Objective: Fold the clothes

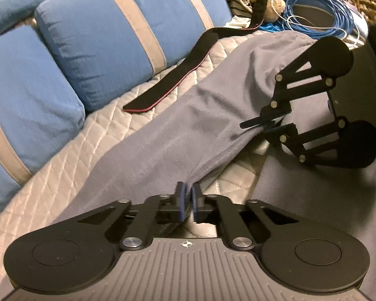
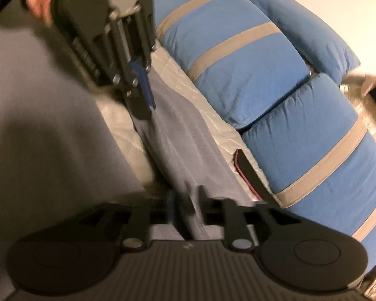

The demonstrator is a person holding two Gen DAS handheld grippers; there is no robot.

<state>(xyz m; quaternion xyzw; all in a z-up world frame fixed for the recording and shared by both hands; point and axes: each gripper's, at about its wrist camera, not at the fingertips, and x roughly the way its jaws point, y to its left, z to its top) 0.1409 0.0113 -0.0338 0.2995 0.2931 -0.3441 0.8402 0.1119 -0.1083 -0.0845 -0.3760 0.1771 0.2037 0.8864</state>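
blue striped cushions, quilted bedspread

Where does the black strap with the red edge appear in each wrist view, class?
Left wrist: black strap lies upper centre on the quilt, between the blue pillows and the grey garment.
Right wrist: strap sits right of centre, under the pillows.
Shared landmark: the blue pillows.

Garment stretched over quilted bed, between left claw and right claw; strap beside it, pillows behind.
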